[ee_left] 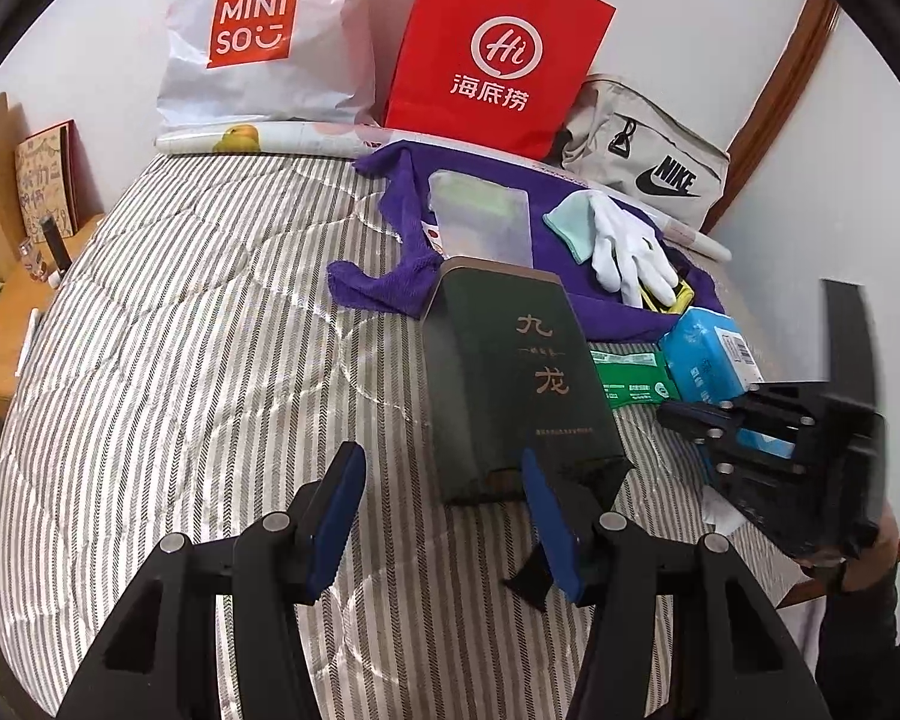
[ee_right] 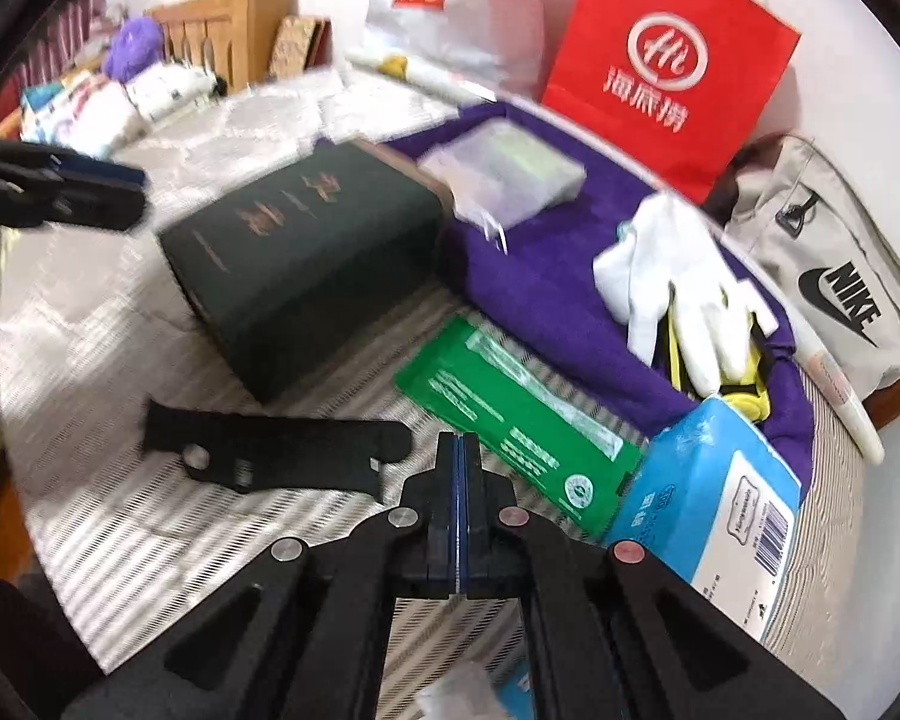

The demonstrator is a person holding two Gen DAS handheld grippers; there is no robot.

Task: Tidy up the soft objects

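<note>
A purple towel lies on the striped bed cover. On it rest white gloves, a teal cloth and a clear plastic box. A blue tissue pack and a green wipes pack lie at the towel's near edge. My left gripper is open and empty, just short of a dark green box. My right gripper is shut with nothing between its pads, hovering beside the green pack and over the blue pack.
Against the wall behind stand a red paper bag, a white Miniso bag and a beige Nike bag. A flat black part lies on the cover. A wooden bedside surface with small items sits at the left.
</note>
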